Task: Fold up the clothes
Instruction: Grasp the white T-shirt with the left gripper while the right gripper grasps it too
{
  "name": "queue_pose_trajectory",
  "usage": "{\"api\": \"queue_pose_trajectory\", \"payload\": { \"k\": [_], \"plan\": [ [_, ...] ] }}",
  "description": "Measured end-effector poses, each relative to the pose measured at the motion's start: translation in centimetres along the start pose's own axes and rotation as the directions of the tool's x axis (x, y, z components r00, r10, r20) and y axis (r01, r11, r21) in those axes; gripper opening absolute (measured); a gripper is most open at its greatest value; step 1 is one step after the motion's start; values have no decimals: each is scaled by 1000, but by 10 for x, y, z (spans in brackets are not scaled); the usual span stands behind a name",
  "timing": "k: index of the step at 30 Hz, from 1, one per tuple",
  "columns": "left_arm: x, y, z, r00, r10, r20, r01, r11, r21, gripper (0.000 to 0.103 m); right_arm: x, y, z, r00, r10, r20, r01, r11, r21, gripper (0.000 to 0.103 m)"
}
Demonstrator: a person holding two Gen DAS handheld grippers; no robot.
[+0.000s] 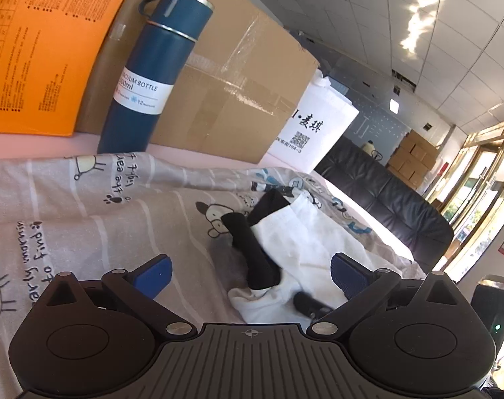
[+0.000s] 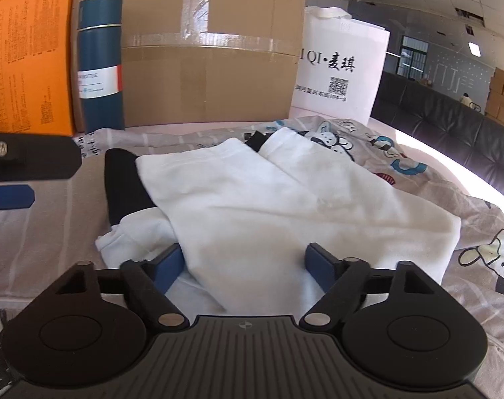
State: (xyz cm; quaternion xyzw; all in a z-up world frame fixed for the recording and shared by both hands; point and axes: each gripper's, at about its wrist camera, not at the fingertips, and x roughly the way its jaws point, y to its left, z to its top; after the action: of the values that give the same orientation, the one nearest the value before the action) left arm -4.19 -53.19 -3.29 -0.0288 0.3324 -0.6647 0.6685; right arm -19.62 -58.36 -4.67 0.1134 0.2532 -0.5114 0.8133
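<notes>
We are looking along two handheld grippers at a white garment with black sleeves (image 2: 252, 199), lying partly folded on a grey cartoon-print sheet (image 1: 85, 206) that is covering the counter. Behind it are standing a blue vacuum bottle (image 1: 152, 76), a taped cardboard box (image 2: 212, 66), an orange box (image 2: 29, 66) and a white printed bag (image 2: 341, 66). Our right gripper (image 2: 245, 262) is sitting low over the near edge of the white cloth, its jaws apart with a fold of fabric rising between them; the pads are not pressing on it. Our left gripper (image 1: 252, 276) is hovering at the garment's sleeve side, its jaws wide apart and holding nothing, with a black sleeve (image 1: 252, 249) and white hem lying ahead between them. In the right wrist view the garment's long axis is running from the near edge away toward the white bag, slanting to the right, with black sleeve fabric poking out on the left and at the far end. We are judging the step in hand to be taking hold of the near edge for the next fold. To do it well, we are advising that both grippers pinch only the top layers, grip at matching points across the width, and lift evenly so that the fold lands square and the sheet underneath is not dragged along.
</notes>
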Motion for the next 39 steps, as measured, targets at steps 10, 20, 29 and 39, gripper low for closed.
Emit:
{"api": "queue_pose_trajectory", "payload": {
  "k": [10, 20, 29, 39],
  "plan": [
    [42, -17, -14, 995, 24, -93, -14, 994, 109, 90, -33, -60, -13, 980, -50, 194, -21, 937, 349, 5],
    [55, -33, -22, 989, -45, -138, 65, 988, 142, 31, -44, -61, -18, 951, 100, 293, -201, 919, 340, 25],
    [60, -12, -20, 980, -134, -146, 135, 991, -4, 32, -18, -54, 4, 978, 119, 173, -177, 911, 372, 62],
    [59, -3, -21, 982, -162, -93, 157, 986, -64, 15, 7, -71, -7, 992, 7, 124, -66, 877, 475, 9]
  ]
}}
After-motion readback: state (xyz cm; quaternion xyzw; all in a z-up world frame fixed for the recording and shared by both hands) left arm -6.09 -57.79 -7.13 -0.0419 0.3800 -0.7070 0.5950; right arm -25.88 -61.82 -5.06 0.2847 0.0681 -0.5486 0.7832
